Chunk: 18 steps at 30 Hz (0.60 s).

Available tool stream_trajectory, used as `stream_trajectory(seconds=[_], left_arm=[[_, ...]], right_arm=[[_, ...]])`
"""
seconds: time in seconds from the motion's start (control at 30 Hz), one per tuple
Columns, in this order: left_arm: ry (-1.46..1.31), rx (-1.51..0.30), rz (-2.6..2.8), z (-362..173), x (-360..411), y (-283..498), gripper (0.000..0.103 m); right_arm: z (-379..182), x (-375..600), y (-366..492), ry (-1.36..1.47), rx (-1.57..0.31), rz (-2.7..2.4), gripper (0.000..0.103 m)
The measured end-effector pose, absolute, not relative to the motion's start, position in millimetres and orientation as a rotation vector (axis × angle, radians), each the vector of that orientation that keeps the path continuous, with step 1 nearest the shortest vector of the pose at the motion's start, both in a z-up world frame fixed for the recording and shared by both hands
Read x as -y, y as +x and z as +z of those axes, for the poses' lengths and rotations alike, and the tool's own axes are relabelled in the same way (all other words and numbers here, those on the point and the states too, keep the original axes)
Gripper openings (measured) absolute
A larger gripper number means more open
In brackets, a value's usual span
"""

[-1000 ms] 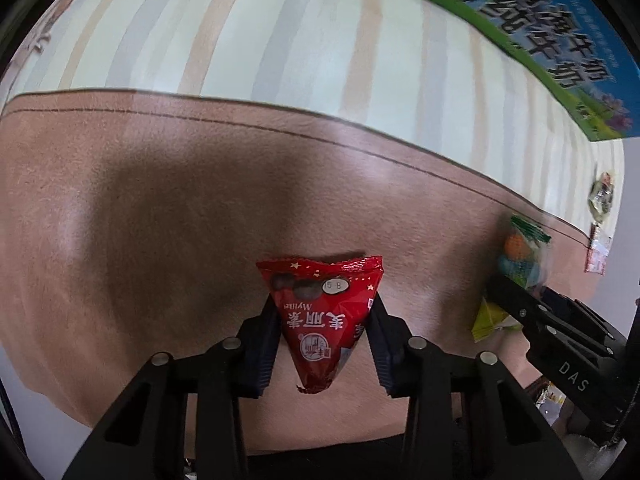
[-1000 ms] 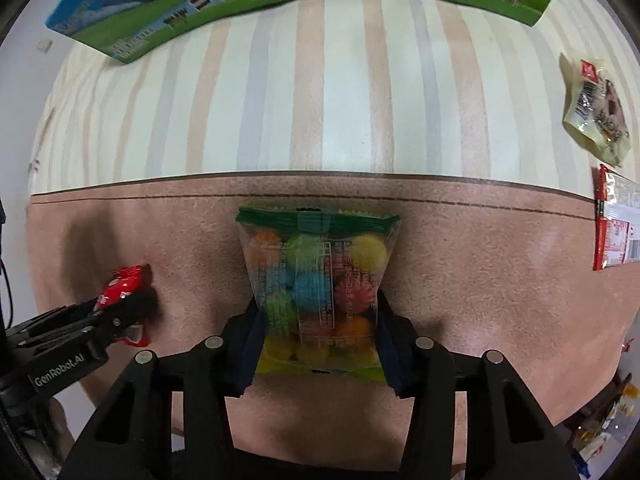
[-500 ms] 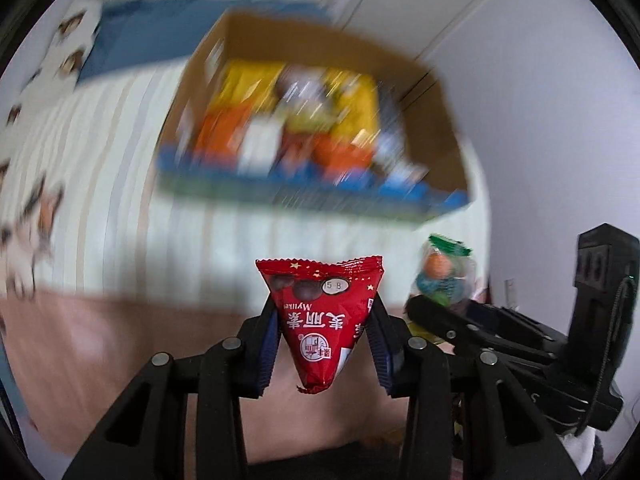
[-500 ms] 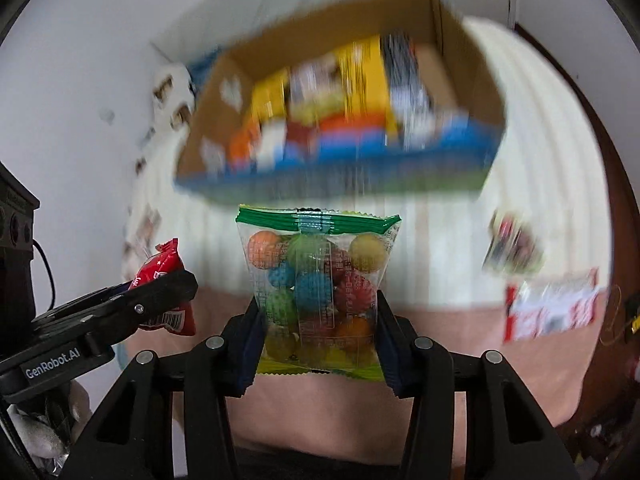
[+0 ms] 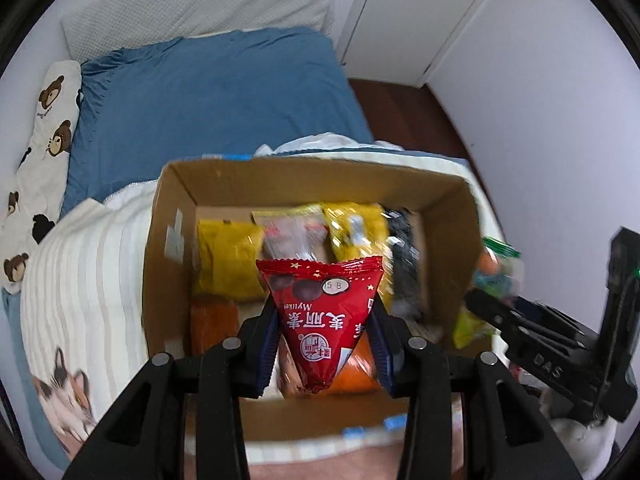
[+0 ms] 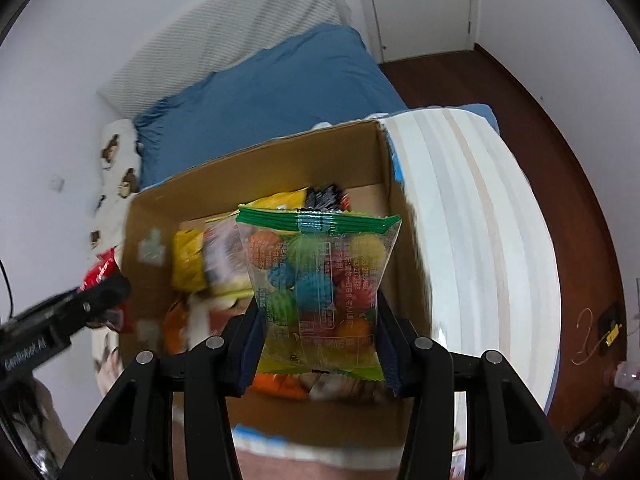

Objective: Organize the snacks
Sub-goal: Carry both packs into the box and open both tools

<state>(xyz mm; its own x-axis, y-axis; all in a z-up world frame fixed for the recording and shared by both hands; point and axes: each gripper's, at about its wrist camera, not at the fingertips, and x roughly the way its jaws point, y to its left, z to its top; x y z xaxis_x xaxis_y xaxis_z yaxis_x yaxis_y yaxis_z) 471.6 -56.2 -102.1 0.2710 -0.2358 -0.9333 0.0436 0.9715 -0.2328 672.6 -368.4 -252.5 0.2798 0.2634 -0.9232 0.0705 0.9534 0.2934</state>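
red triangular packet [image 5: 320,312] apex down, clear candy bag [image 6: 318,292] upright

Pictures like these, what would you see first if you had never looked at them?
Probably the red packet pinched in the left claw, and the clear bag of colourful balls pinched in the right claw. Behind both sits an open box full of snacks, on a striped blanket on the bed.
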Motion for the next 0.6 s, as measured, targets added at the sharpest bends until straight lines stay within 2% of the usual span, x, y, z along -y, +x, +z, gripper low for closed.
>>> stream_trajectory(seconds=[0.33,0.37,0.4,0.43,0.47,0.5,0.57,0.6], left_arm=[[-0.146,-1.413,-0.153,-157,49,527,0.039],[-0.147,-1.434,-0.153,-162,48,529,0.039],[-0.153,-1.458,-0.151,-167,46,531,0.039],[-0.162,-1.470,-0.156,-171,45,532,0.041],[-0.162,-1.464,-0.159,-172,44,532,0.051],[-0.153,-1.455,-0.161,-171,43,531,0.068],[-0.140,-1.454,-0.161,-173,42,532,0.084],[-0.136,-1.452,-0.158,-172,42,532,0.086]], right_arm=[[-296,375,719,0.325,-1.352,0.098,0.053],[-300,376,720,0.331,-1.365,0.095,0.056],[-304,377,723,0.333,-1.383,0.090,0.071],[-308,377,724,0.365,-1.385,0.112,0.081],[-311,374,726,0.375,-1.389,0.116,0.084],[-311,370,727,0.365,-1.396,0.115,0.088],[-309,363,728,0.349,-1.389,0.113,0.092],[-309,361,729,0.342,-1.389,0.111,0.095]])
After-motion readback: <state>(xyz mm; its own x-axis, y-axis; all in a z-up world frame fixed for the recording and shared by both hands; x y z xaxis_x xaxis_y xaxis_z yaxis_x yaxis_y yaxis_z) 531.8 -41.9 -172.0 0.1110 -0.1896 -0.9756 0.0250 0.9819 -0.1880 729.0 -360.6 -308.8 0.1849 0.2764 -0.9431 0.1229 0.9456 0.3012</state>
